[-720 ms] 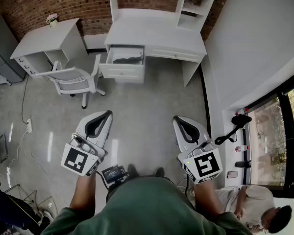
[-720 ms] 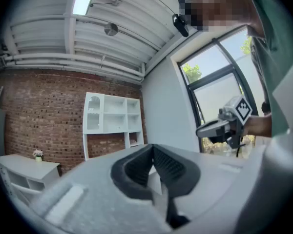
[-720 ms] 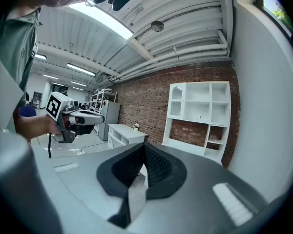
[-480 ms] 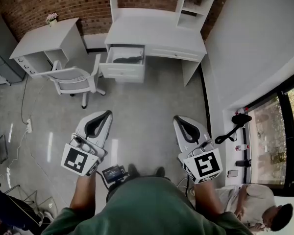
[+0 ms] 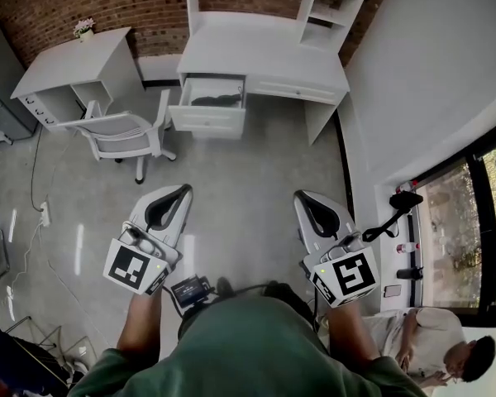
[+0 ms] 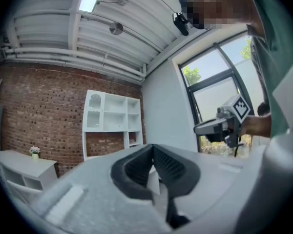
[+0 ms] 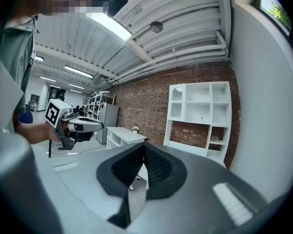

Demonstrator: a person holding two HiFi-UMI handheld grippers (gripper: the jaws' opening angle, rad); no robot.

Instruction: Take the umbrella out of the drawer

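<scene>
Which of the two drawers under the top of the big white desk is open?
The left drawer: it is pulled out, and a dark umbrella lies inside. The right drawer beside it is shut.

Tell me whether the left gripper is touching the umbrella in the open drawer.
Apart. The head view shows the left gripper held over bare floor, well short of the umbrella lying in the drawer across the room.

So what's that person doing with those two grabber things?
A person holds a gripper in each hand, the left gripper and the right gripper, both shut and empty. They stand across the floor from the desk. Its drawer is open, with the dark umbrella inside, untouched.
</scene>
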